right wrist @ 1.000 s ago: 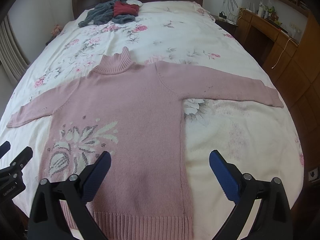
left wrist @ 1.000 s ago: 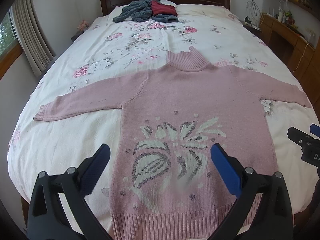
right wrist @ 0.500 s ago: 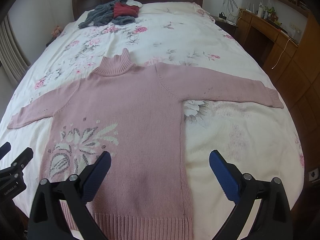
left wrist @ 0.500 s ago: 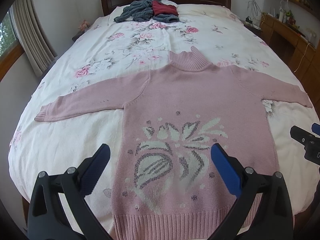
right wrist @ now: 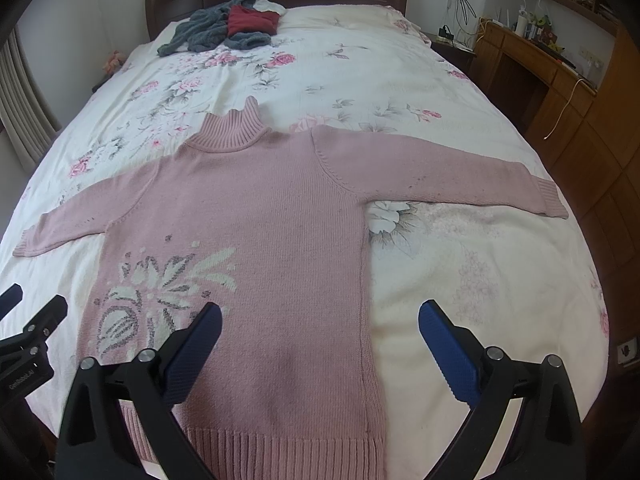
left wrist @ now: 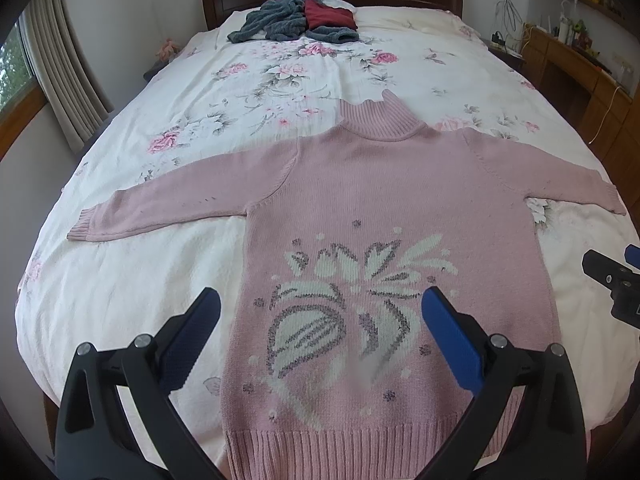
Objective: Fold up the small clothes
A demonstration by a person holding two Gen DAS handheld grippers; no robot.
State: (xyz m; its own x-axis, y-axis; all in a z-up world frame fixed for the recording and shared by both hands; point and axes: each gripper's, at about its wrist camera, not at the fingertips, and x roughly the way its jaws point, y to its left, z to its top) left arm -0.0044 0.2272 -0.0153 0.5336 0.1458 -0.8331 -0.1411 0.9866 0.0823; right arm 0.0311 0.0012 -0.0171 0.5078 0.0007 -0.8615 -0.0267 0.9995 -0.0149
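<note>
one pink sweater [left wrist: 384,208], knit, turtleneck, pale leaf motif on the near chest; lies flat and face up on the floral bedspread [left wrist: 280,72], both sleeves spread out left and right, ribbed hem at the near edge. one left gripper [left wrist: 320,320], jaws wide, holding nothing, above the motif. one right gripper [right wrist: 320,332], jaws wide, holding nothing, above the sweater's right side. one heap of grey and red clothes [left wrist: 296,20], far end, by the headboard.

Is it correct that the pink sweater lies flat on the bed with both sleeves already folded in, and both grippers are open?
Not quite: the pink sweater lies flat, but both sleeves are spread outward, as the left wrist view shows. Both grippers, left and right, are open.
</note>
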